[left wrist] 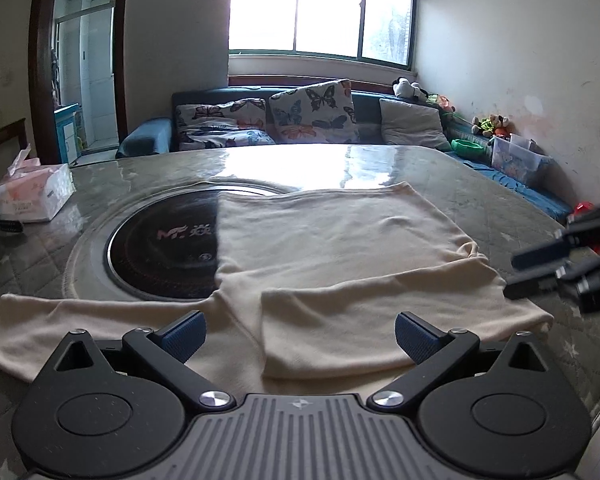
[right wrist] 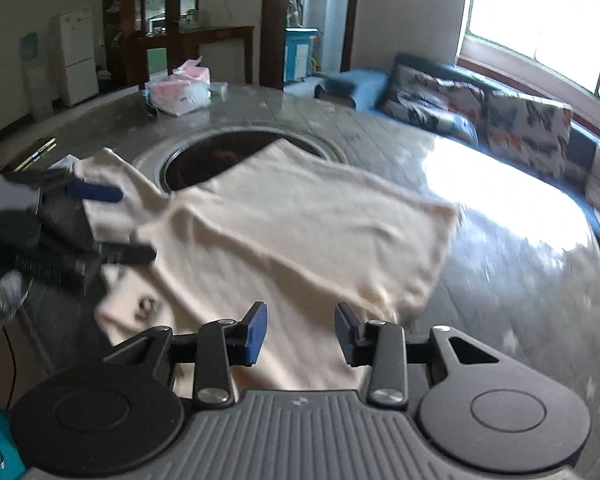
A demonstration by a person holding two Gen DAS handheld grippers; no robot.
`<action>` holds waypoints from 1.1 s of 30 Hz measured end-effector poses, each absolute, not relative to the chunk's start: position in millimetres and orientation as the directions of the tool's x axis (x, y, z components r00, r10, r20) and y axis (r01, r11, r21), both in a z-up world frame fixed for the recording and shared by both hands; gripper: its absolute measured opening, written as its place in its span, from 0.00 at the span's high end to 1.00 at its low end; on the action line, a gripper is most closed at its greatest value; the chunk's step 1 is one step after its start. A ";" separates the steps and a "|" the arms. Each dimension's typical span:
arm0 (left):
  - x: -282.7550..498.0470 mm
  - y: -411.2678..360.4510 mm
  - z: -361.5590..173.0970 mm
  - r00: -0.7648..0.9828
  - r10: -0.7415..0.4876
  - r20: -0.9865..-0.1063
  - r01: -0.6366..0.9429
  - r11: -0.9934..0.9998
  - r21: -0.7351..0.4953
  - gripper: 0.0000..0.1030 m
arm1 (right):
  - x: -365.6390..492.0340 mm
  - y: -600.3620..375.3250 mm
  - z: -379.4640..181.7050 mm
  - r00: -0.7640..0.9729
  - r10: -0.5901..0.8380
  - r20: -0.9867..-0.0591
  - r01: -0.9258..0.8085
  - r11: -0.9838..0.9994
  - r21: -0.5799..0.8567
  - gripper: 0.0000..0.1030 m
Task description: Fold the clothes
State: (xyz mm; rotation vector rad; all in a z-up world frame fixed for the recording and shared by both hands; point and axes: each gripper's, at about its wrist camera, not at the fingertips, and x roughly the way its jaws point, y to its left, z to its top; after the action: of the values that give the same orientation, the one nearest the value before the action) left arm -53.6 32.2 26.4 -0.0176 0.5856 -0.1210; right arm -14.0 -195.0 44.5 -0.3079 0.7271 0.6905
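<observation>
"MF" on cooktop (left wrist: pixel 168 256); cream shirt (left wrist: pixel 340 240) overlaps it.

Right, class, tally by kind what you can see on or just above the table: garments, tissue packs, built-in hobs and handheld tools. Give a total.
Cream garment: 1
Tissue pack: 1
Hob: 1
Tools: 2, the left tool and the right tool, both open
Total: 5

Cream shirt (left wrist: pixel 340 248) on a grey marbled counter (left wrist: pixel 500 200); black hob (left wrist: pixel 160 256); butterfly-print cushions (left wrist: pixel 312 112); blue sofa (left wrist: pixel 148 138); pink-and-white tissue pack (left wrist: pixel 32 192); blue gripper pads (left wrist: pixel 184 334).
</observation>
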 end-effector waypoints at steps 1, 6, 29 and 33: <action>-52.7 29.5 26.3 0.825 -0.122 -0.552 0.114 0.992 -0.049 0.00 | -15.1 -200.4 40.8 0.536 0.470 -0.701 -0.670 0.743 -0.014 0.64; -52.5 21.2 24.7 0.817 -0.115 -0.565 0.124 0.992 -0.022 0.00 | -16.6 -215.8 23.1 0.508 0.465 -0.725 -0.662 0.749 0.015 0.64; -34.8 51.3 10.2 0.790 0.062 -0.610 -0.059 0.998 0.025 0.00 | 33.7 -193.3 17.5 0.563 0.436 -0.702 -0.645 0.763 -0.042 0.61; -35.7 58.6 5.2 0.779 0.089 -0.620 -0.089 0.996 0.032 0.00 | 20.1 -191.4 27.7 0.566 0.461 -0.683 -0.662 0.748 -0.045 0.44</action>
State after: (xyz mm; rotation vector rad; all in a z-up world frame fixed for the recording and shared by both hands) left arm -35.7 58.6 5.2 0.0006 0.6704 0.0962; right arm 20.1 -191.4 27.7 -0.3129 0.7031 0.6728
